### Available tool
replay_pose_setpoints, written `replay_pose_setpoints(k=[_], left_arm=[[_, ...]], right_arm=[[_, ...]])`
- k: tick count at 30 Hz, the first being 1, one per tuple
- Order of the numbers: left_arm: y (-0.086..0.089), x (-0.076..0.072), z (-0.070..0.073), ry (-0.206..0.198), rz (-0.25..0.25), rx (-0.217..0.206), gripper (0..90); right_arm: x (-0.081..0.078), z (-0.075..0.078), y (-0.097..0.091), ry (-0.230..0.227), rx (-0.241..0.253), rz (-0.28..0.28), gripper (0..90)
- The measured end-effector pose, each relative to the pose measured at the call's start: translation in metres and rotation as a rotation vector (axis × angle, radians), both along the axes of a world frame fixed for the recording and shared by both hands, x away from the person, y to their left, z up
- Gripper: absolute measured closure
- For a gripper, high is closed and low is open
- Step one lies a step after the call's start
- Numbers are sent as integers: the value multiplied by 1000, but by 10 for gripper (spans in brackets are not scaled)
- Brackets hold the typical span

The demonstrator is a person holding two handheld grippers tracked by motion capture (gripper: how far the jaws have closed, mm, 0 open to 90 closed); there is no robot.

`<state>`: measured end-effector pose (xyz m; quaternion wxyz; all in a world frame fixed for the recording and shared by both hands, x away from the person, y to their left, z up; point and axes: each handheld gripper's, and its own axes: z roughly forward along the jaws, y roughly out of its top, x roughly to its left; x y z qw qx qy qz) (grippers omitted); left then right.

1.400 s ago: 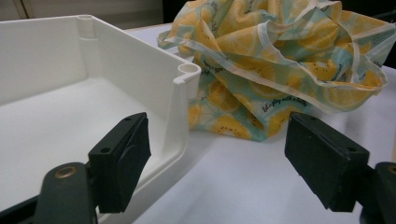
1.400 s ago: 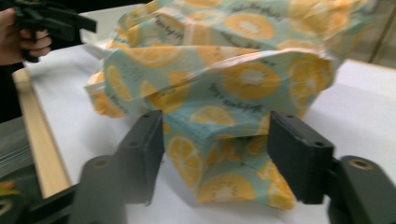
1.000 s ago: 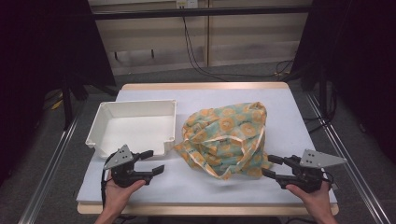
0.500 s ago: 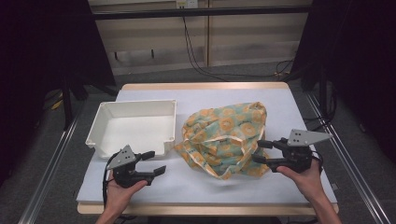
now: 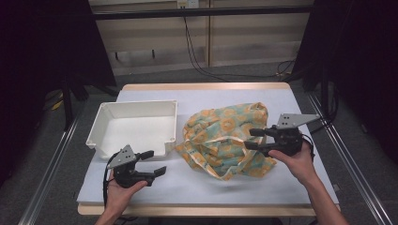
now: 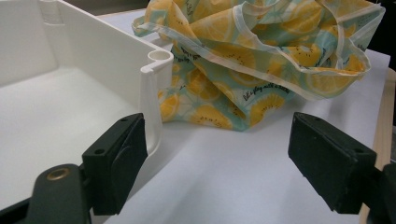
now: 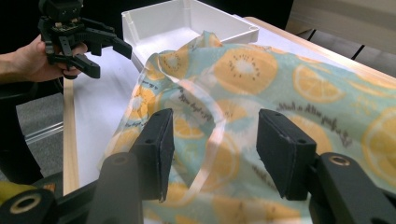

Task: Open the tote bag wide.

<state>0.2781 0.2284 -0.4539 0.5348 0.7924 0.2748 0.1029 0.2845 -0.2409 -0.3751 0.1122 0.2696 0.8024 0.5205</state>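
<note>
On the white table cover (image 5: pixel 281 187), the crumpled lemon-print cloth bag (image 5: pixel 225 140) lay right of centre, its near-left edge just beside the empty white tray (image 5: pixel 136 129), whose corner stood between my left gripper (image 5: pixel 155 163) and the fabric. I held that left gripper near the table's front edge, its jaws having just opened further, spread wide with nothing between them. My right gripper (image 5: pixel 251 139) hung over the bag's right side, jaws apart and not pressing on the pale handle loop (image 7: pixel 208 154) below them.

Crumpled lemon-print cloth bag (image 5: pixel 225 138) lies beside the white tray (image 5: pixel 136 125).
</note>
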Motion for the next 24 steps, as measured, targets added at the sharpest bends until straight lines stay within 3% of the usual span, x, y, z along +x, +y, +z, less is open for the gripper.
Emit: replay_pose_setpoints(k=[2, 5, 12, 13, 24], left_arm=[[-1, 1, -1, -1, -19, -10, 180], [0, 1, -1, -5, -8, 11, 180], [-1, 1, -1, 3, 1, 13, 176], [-1, 2, -1, 0, 4, 17, 176], [-2, 2, -2, -2, -6, 14, 176]], right_arm=[[9, 2, 3, 11, -17, 7, 487], [16, 4, 4, 24, -25, 5, 510], [26, 9, 4, 31, -40, 0, 520], [32, 12, 3, 27, -44, -1, 482], [60, 23, 10, 38, -99, -4, 439]])
